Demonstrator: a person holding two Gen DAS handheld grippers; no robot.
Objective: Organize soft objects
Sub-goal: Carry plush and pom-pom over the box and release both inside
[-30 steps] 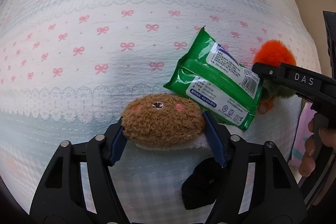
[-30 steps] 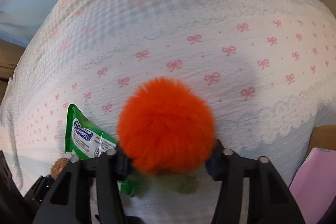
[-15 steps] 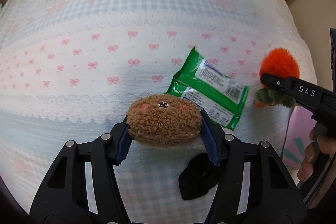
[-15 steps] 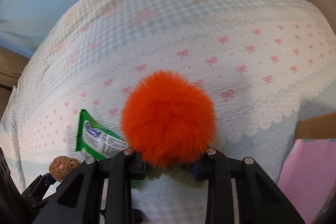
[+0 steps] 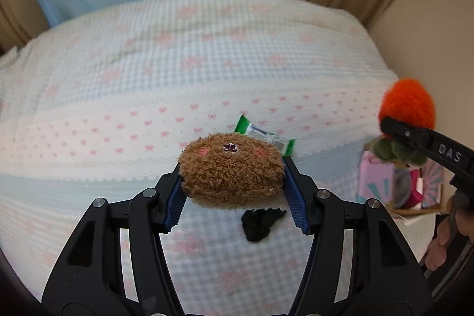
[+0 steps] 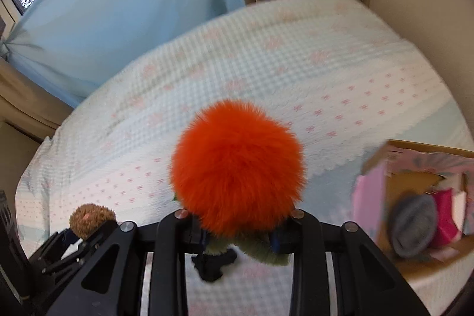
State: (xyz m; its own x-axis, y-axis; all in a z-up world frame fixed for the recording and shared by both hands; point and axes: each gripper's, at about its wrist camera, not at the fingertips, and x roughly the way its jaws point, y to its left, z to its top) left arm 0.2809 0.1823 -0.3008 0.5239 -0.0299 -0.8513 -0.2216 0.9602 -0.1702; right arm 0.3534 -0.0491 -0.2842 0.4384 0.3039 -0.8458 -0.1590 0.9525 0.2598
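Note:
My left gripper (image 5: pixel 234 197) is shut on a brown plush toy (image 5: pixel 231 169) with pink cheeks and holds it above the bed (image 5: pixel 148 79). My right gripper (image 6: pixel 240 239) is shut on an orange fluffy pompom (image 6: pixel 238 176) with a green base, also held above the bed. The pompom (image 5: pixel 408 104) and right gripper show at the right of the left wrist view. The brown plush (image 6: pixel 90 219) shows at the lower left of the right wrist view. A green wipes pack (image 5: pixel 260 136) lies on the bed, partly hidden behind the plush. A small black cloth (image 5: pixel 260 222) lies below it.
A pink cardboard box (image 6: pixel 420 197) holding a grey item (image 6: pixel 411 227) and a pink item stands at the bed's right edge; it also shows in the left wrist view (image 5: pixel 400 185). Blue and beige curtains (image 6: pixel 133 5) hang behind the bed.
Both grippers have risen and pulled back from the bed with their toys held. The wipes pack and black cloth look smaller, and the box has come into view at the right.

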